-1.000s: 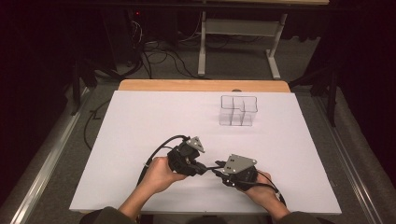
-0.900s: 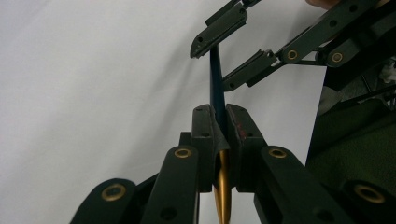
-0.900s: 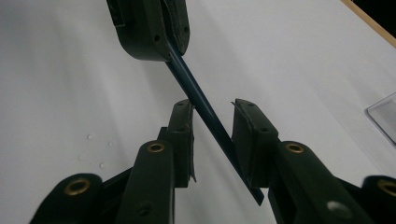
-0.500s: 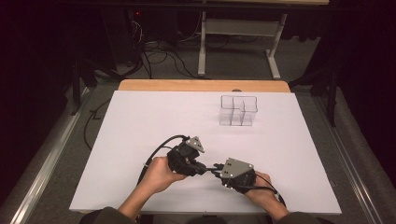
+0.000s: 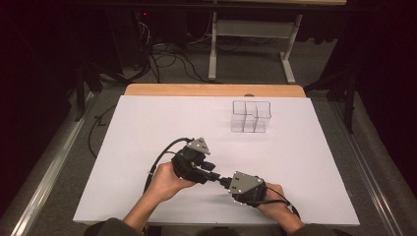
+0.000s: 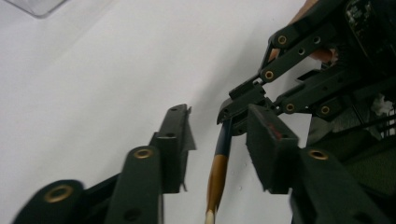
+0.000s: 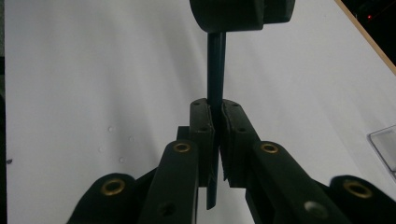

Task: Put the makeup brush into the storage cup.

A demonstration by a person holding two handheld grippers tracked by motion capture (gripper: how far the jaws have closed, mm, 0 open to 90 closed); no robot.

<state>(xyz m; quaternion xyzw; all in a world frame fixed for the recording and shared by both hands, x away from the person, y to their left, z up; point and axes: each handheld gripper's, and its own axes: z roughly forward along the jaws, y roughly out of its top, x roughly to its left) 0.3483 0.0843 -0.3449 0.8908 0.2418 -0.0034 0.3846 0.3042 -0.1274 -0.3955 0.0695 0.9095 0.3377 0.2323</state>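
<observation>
Pencil point(image 6: 218, 173), dark with a gold band, passes between hands low over the white table point(image 5: 147, 128): right gripper point(image 7: 215, 135) clamps it, left gripper point(image 6: 219, 140) has just parted around it, its tip cut off.

L hand-held gripper point(image 6: 219, 154) apart, R point(image 7: 217, 140) clamped
</observation>
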